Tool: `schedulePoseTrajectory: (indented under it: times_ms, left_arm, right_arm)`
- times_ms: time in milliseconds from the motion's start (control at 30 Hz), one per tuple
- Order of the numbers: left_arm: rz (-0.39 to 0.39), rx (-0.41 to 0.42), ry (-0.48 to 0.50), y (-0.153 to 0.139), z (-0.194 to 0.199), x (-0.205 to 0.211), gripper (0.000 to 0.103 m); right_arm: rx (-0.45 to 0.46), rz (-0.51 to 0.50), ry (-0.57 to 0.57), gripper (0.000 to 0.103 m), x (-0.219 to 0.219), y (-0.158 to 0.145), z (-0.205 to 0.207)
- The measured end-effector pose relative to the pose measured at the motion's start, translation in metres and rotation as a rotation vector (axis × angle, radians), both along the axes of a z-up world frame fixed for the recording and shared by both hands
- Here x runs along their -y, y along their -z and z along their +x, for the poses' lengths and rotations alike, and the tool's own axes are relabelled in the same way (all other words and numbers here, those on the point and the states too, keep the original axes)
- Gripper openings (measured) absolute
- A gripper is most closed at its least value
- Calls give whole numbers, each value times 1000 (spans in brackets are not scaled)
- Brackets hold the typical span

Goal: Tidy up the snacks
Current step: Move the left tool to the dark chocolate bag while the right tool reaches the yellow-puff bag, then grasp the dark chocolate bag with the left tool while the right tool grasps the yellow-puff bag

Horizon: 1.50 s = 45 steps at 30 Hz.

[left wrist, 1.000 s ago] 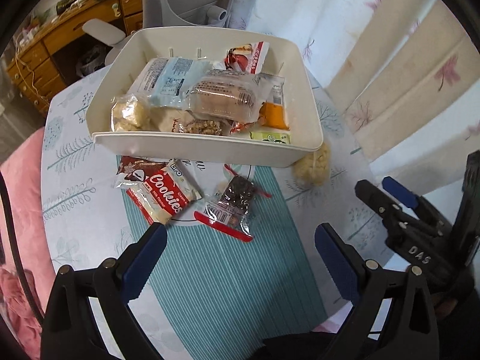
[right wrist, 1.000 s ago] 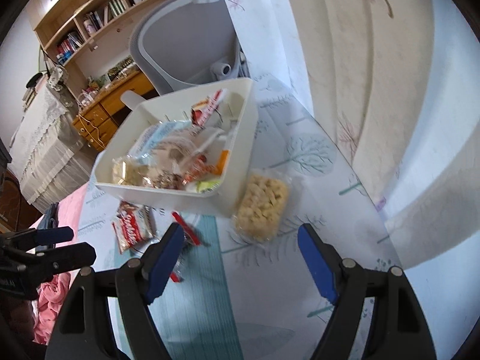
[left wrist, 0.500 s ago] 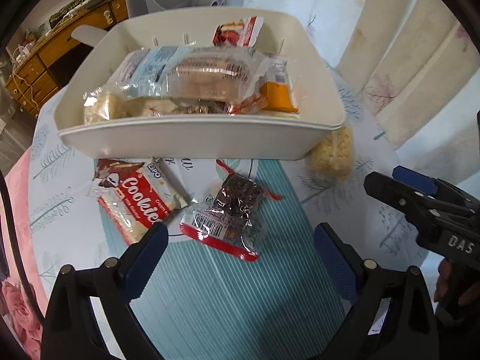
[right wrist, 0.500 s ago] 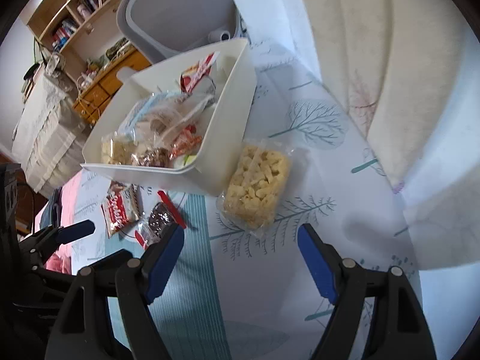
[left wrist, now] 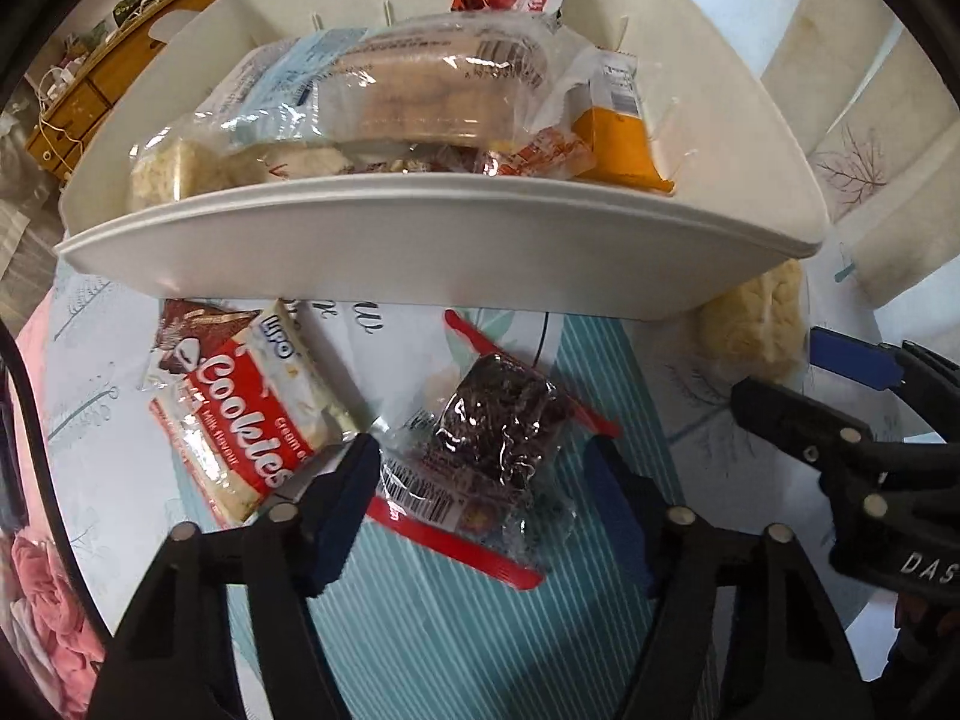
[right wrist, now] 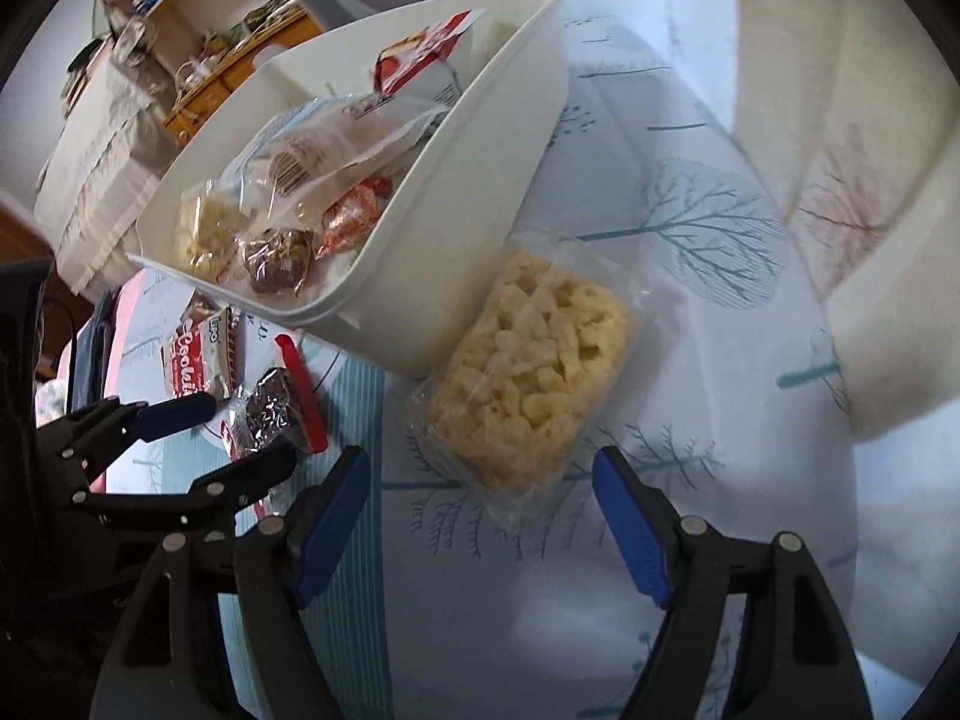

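- Left gripper [left wrist: 483,459] — jaws closing around the dark brownie packet [left wrist: 480,450], pads not yet pressing it.
- Cookies packet [left wrist: 240,414] just beside it.
- White bin [left wrist: 420,246] behind, full of snacks.

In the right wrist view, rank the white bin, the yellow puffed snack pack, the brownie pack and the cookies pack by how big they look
1. white bin
2. yellow puffed snack pack
3. brownie pack and cookies pack: look alike, both far and partly hidden

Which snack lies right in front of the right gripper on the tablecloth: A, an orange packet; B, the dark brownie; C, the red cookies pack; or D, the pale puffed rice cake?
D: the pale puffed rice cake lies ahead of the right gripper, beside the white bin.
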<state>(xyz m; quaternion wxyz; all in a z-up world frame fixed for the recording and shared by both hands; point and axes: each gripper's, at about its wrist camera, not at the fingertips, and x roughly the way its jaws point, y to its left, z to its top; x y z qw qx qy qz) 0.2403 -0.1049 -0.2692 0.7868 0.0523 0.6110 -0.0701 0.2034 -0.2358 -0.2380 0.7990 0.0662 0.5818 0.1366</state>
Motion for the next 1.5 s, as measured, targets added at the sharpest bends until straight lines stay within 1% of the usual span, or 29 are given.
schedulePoseTrajectory:
  times_ms: [100, 200, 267, 333, 433, 567, 667, 767, 833, 1033, 1133, 1233, 1367, 1500]
  left_arm:
    - [14, -12, 0, 7, 4, 3, 56]
    - [24, -4, -4, 11, 7, 8, 54]
    - [28, 0, 3, 13, 11, 8, 53]
    - [27, 4, 11, 14, 11, 9, 52]
    - [13, 14, 31, 12, 10, 14, 43]
    - [17, 11, 46, 11, 8, 15, 42]
    - [-5, -1, 40, 10, 8, 13, 42]
    - [-21, -13, 41, 2, -2, 5, 41]
    - [-34, -19, 41, 4, -7, -2, 41]
    - [-69, -27, 23, 0, -26, -24, 41]
    - [-82, -24, 24, -8, -35, -38, 41]
    - [-93, -4, 39, -22, -41, -53, 41]
    - [-146, 12, 40, -50, -40, -77, 41]
    - [-161, 32, 67, -76, -34, -86, 41]
  right_arm:
    - [1, -16, -23, 73, -5, 4, 6]
    - [16, -39, -26, 70, -6, 7, 13]
    - [18, -53, -20, 65, -4, 9, 15]
    - [17, -41, -18, 64, -1, 11, 16]
    - [21, -46, -22, 61, 0, 11, 16]
    - [13, -42, -6, 54, 5, 10, 13]
    - [-4, -42, -6, 52, 5, 9, 8]
    - [-26, -46, 0, 51, 4, 7, 4]
    - [-48, -42, 14, 50, 5, 6, -2]
    - [-96, 2, 106, 50, 16, 1, -20]
    - [-101, 19, 163, 49, 22, -4, -29]
    - [-87, 28, 216, 49, 29, -12, -37]
    - [-46, 41, 255, 49, 31, -29, -44]
    - [12, 29, 263, 49, 26, -51, -47]
